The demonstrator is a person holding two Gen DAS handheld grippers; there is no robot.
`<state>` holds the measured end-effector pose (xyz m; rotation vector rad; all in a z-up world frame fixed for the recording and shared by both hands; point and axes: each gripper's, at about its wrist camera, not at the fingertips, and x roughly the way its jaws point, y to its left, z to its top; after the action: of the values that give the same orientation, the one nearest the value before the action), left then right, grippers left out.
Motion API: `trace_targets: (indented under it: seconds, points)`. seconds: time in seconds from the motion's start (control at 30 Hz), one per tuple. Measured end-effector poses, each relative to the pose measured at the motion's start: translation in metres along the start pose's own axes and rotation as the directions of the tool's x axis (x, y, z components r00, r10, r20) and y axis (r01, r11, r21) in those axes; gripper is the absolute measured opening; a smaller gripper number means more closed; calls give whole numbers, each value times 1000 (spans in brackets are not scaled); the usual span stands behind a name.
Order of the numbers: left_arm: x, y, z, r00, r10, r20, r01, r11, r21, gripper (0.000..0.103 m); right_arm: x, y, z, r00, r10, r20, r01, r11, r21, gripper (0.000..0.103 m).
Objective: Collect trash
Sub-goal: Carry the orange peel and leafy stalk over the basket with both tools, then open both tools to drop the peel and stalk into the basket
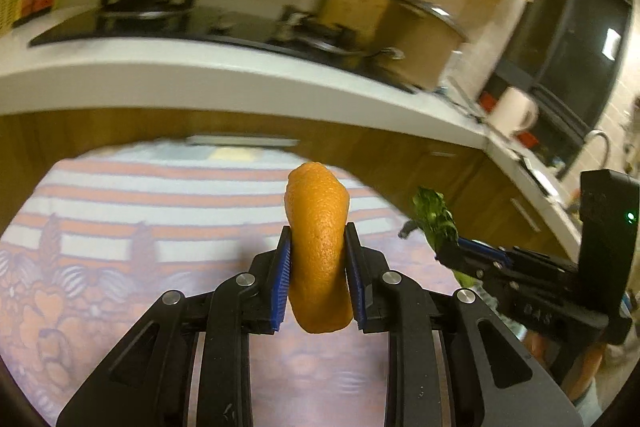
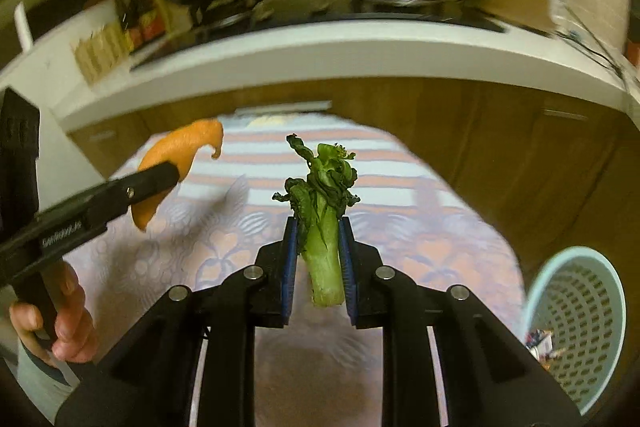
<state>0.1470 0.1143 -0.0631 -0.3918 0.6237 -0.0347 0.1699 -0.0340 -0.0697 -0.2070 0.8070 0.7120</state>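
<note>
Your left tool [image 1: 316, 267] is clamped on a curled strip of orange peel [image 1: 318, 247], and your right tool [image 2: 318, 259] pinches a wilted green vegetable stalk [image 2: 322, 227]; both scraps hang above the floral-patterned worktop [image 2: 224, 243]. Neither is binned yet. The pale blue perforated plastic basket [image 2: 580, 315], already holding some litter, waits low at your right.

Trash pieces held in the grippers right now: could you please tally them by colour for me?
Orange: 1, the orange peel in the left gripper
Green: 1, the leafy vegetable stalk in the right gripper
Total: 2
</note>
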Motion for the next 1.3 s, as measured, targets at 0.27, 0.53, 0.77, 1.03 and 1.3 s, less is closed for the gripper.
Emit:
trace_targets:
  seconds: [0.27, 0.53, 0.77, 1.03, 1.3]
  points:
    - [6, -73, 2, 994, -108, -8, 108, 990, 85, 23, -66, -63, -9, 993, -80, 91, 70, 991, 115, 18]
    - [33, -151, -2, 981, -179, -68, 189, 964, 188, 23, -115, -129, -24, 966, -218, 137, 188, 960, 207, 18]
    - [71, -210, -15, 963, -221, -153, 253, 935, 248, 23, -134, -192, -54, 943, -319, 98, 276, 911, 308, 18]
    - [136, -261, -52, 933, -217, -289, 298, 913, 277, 23, -115, -236, -97, 931, -365, -8, 341, 863, 372, 18]
    - [178, -278, -78, 912, -186, -365, 302, 907, 293, 31, -89, -273, -122, 944, -313, -105, 326, 836, 441, 18]
